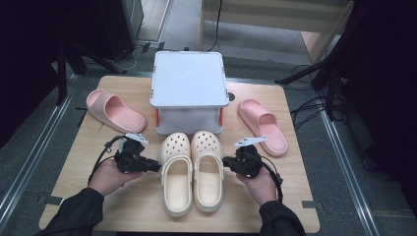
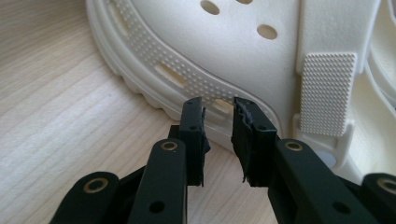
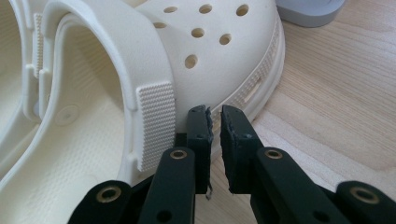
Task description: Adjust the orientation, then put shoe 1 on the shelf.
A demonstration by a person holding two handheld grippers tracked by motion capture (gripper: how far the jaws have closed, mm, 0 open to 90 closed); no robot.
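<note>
Your left gripper (image 1: pixel 156 166) at the left clog's (image 1: pixel 176 177) outer edge, jaws a narrow gap apart and empty, your right gripper (image 1: pixel 225 162) against the right clog (image 1: pixel 207 169) — nearly closed, gripping nothing, both clogs mid-table (image 1: pixel 88 162) before the white box (image 1: pixel 189 78).

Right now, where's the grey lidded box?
In the high view the grey lidded box sits at the table's far centre, just beyond the toes of the cream clogs, with one pink slide to its left and the other pink slide to its right.
</note>
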